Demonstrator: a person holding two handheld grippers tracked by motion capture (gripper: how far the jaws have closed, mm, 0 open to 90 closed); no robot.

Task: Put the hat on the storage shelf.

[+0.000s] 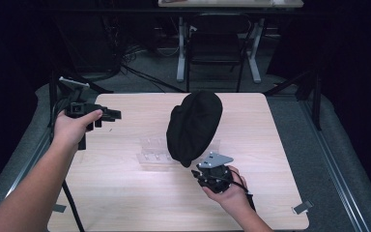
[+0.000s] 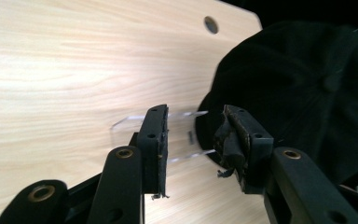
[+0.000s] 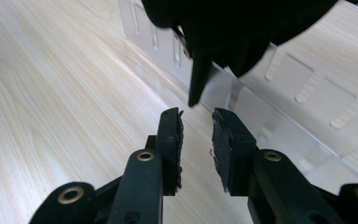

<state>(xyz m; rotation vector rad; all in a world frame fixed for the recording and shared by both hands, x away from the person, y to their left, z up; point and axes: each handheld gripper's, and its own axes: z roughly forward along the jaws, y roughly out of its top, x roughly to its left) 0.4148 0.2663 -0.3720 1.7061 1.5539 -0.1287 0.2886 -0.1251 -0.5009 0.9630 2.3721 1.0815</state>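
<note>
- The black cap (image 1: 194, 126) is seen propped up on a clear acrylic stand (image 1: 149, 149) around the middle of the wooden surface (image 1: 125, 193), tilted, with its lower edge hanging toward the near side.
- The right claw (image 1: 204, 170) is held just below that lower edge, jaws partly apart with nothing pinched between them; in the right gripper view a dangling bit of the cap (image 3: 198, 84) is seen just above the gap, not gripped.
- The left claw (image 1: 112, 115) is held off near the far-left corner of the surface, well apart from the cap, jaws roughly half open and empty.
- Plenty of bare wood is left on the near-left and far-right sides.
- A small hole (image 2: 210, 24) is spotted near the surface's rounded corner.
</note>
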